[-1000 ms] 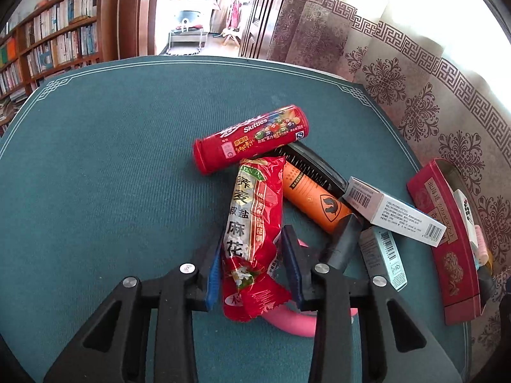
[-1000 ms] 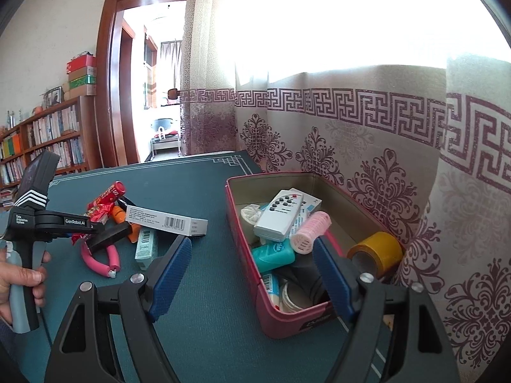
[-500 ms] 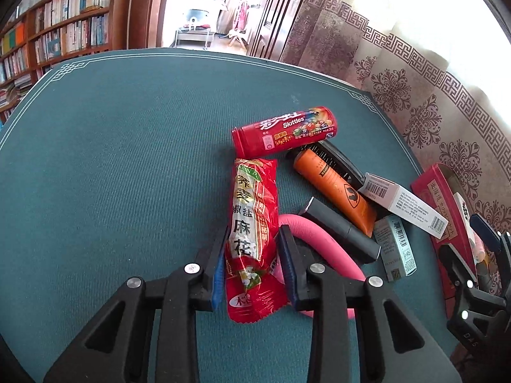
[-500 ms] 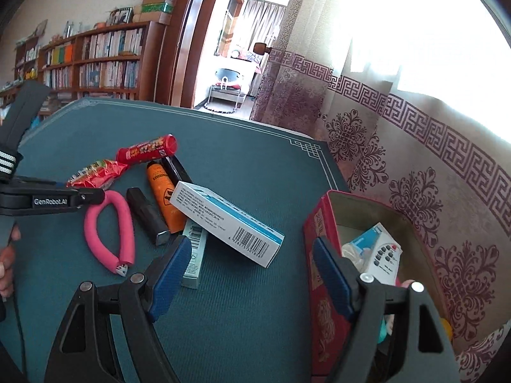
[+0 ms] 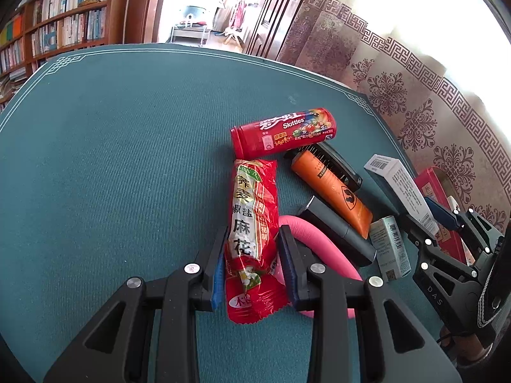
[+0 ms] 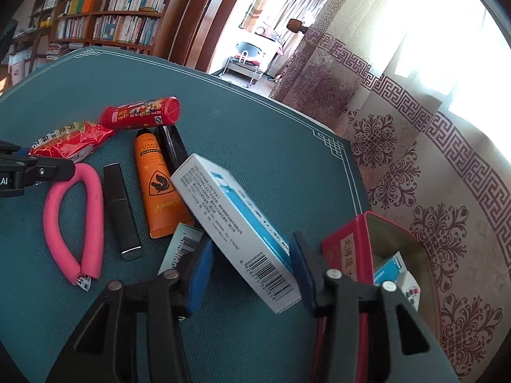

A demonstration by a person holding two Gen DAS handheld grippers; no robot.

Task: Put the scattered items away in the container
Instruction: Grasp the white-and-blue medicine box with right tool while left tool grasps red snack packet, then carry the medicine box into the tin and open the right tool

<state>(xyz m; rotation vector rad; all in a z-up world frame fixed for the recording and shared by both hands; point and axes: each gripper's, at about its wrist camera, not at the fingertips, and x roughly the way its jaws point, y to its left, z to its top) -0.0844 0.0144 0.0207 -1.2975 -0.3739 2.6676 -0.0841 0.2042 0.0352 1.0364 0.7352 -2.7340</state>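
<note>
We see a matt, ribbed green cloth (image 5: pixel 127 175) over the table, and on it a crinkled glossy foil snack packet (image 5: pixel 252 223), a shiny plastic Skittles tube (image 5: pixel 284 132), a smooth orange plastic tube (image 6: pixel 159 185), a matt pink foam curler (image 6: pixel 73 217) and a printed cardboard box (image 6: pixel 236 226).

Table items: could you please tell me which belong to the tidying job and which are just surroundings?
Job:
snack packet
white box
Skittles tube
orange tube
pink curler
red tin

Surroundings:
bookshelf
curtain
</note>
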